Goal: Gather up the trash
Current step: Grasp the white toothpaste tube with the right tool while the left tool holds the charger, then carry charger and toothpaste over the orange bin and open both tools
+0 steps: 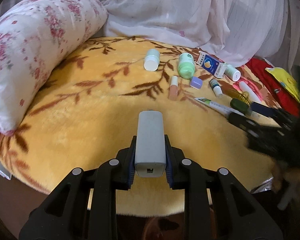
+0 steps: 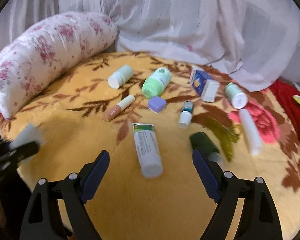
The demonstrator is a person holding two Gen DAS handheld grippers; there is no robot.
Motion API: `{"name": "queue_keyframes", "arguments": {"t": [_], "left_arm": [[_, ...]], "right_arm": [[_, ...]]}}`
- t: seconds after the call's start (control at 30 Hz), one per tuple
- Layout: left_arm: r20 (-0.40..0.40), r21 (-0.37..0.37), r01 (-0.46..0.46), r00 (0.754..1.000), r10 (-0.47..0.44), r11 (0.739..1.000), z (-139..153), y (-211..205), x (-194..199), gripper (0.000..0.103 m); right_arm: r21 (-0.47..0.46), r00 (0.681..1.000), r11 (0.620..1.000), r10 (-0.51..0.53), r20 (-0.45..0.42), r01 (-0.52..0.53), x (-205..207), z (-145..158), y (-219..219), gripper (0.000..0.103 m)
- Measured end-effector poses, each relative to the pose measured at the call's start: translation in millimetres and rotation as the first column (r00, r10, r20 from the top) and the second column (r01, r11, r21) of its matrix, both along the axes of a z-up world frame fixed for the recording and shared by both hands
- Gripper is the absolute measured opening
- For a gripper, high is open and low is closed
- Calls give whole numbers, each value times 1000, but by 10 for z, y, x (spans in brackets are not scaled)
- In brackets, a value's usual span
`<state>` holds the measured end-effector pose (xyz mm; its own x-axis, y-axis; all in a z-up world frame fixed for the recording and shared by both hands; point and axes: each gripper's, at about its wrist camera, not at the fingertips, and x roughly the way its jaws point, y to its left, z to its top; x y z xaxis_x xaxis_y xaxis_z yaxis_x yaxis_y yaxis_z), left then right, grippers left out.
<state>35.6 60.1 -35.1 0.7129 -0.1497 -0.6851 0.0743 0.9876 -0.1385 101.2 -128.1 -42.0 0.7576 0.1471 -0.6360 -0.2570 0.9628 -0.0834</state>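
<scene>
Already the left gripper [image 1: 150,154] is clamped on a grey rectangular block [image 1: 150,138], seemingly a small charger, at the lower centre of the left wrist view, held above the yellow floral blanket [image 1: 80,120]. The right gripper [image 2: 151,166] has its tongs wide apart with nothing pressed between them; the white tube [image 2: 147,150] lies on the blanket in the gap, at the lower centre of the right wrist view, cap end nearest the camera.

My judgement is that the tube is the next pick. To do it well, lower the open jaws evenly so one pad lands on each long side of the tube, close across its body rather than the cap, and keep the right pad clear of the dark green cap [image 2: 203,142] touching or just beside it.

Counted in the right wrist view: three pale green bottles, the middle one [image 2: 157,83] fattest; one pink lip tube [image 2: 120,108]; one lilac case [image 2: 157,104]; one small dropper bottle [image 2: 186,115]; one blue box [image 2: 204,84]; one white stick [image 2: 250,132]; one yellow-green comb [image 2: 224,136], blurred. One floral pillow [image 2: 50,56] sits at the upper left.
</scene>
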Motion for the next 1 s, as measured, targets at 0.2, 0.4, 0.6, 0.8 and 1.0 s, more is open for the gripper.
{"name": "queue_keyframes", "arguments": {"t": [0.2, 0.4, 0.6, 0.8, 1.0], "left_arm": [[-5, -20, 13, 1000, -13, 1000, -18, 1, -104, 24], [-7, -40, 44, 999, -45, 998, -31, -80, -249, 24], [-46, -50, 117, 992, -120, 992, -121, -235, -610, 24], [-182, -78, 210, 958, -221, 975, -433, -404, -929, 24], [-266, -93, 275, 919, -290, 957, -644, -535, -1110, 24]], "right_arm": [[-4, 992, 1000, -19, -125, 18, 384, -186, 80, 47], [3, 994, 1000, 7, -109, -7, 181, -114, 107, 30], [65, 994, 996, 68, -82, -63, -556, 59, -12, 30], [112, 971, 987, 137, -197, -117, -1387, -131, -148, 30], [117, 926, 986, 150, -348, -115, -1774, -574, -226, 30]]}}
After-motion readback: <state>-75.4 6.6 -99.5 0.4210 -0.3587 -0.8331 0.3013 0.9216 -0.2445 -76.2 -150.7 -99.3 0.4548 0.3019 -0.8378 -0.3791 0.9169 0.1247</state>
